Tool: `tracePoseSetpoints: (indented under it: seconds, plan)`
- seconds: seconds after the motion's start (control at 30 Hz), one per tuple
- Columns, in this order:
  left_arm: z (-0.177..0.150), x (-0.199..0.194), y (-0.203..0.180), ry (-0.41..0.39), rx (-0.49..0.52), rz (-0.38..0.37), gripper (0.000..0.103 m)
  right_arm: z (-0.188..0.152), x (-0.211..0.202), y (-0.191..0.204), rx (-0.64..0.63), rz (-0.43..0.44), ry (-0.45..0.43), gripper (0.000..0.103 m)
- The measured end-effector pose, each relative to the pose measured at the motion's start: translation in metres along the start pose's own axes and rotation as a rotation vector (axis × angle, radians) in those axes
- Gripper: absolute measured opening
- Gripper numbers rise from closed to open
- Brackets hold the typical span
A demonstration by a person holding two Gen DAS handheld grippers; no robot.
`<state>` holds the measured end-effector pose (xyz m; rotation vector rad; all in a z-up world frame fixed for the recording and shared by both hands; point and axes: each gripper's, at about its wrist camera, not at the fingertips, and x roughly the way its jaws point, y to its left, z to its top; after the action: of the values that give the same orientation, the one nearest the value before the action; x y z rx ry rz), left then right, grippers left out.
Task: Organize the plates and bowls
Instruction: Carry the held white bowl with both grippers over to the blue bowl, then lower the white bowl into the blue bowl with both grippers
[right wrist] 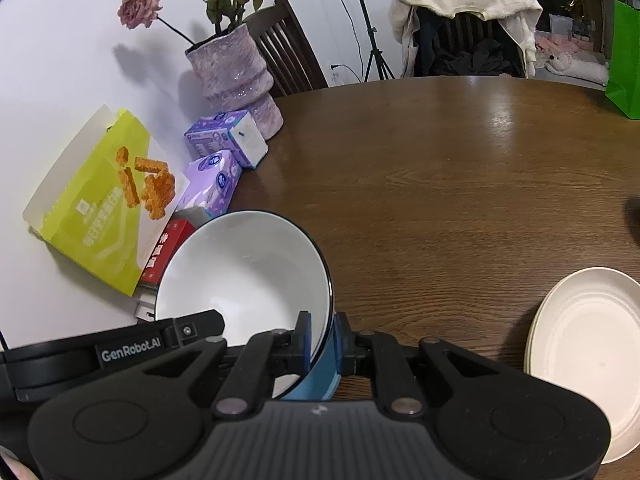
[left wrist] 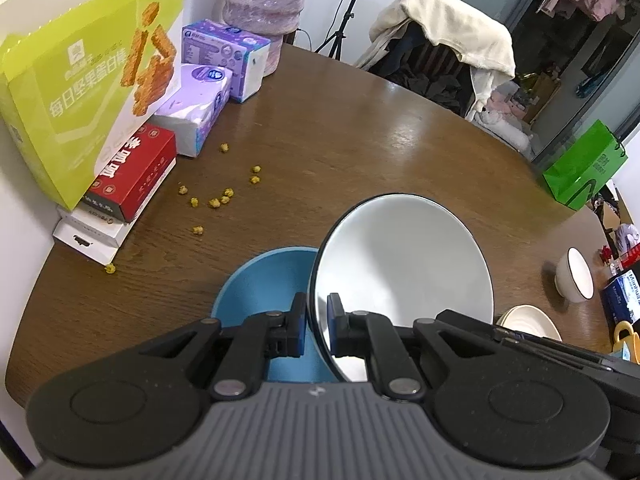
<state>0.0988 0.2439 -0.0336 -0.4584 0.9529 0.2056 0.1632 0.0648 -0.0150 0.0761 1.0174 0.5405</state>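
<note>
A large white bowl (left wrist: 404,272) with a dark rim hangs tilted above the brown table (left wrist: 360,140), held from both sides. My left gripper (left wrist: 318,312) is shut on its left rim. My right gripper (right wrist: 322,328) is shut on the right rim of the same white bowl (right wrist: 244,276). A blue bowl (left wrist: 264,284) sits right under and behind it, and the blue bowl's wall (right wrist: 316,380) shows just beneath the right fingers. I cannot tell whether the two bowls touch. Cream plates (right wrist: 584,356) lie stacked to the right, and a small white bowl (left wrist: 574,276) stands beyond them.
Along the wall on the left stand a green snack box (left wrist: 80,92), a red box (left wrist: 132,172), purple tissue packs (left wrist: 196,108) and a lilac vase (right wrist: 236,76). Yellow crumbs (left wrist: 220,200) are scattered near them. A green bag (left wrist: 584,168) and draped chairs (right wrist: 464,16) stand past the table's far edge.
</note>
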Motion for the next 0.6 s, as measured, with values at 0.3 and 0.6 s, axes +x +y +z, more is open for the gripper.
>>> tracePoseSetpoints:
  seconds: [0.3, 0.6]
  plan:
    - [-0.001, 0.010, 0.016, 0.036, -0.014, 0.012, 0.010, -0.002, 0.017, 0.010, -0.005, 0.000, 0.041, 0.011]
    - [-0.004, 0.025, 0.025, 0.081, -0.014, 0.021, 0.010, -0.006, 0.034, 0.014, -0.004, -0.009, 0.084, 0.011]
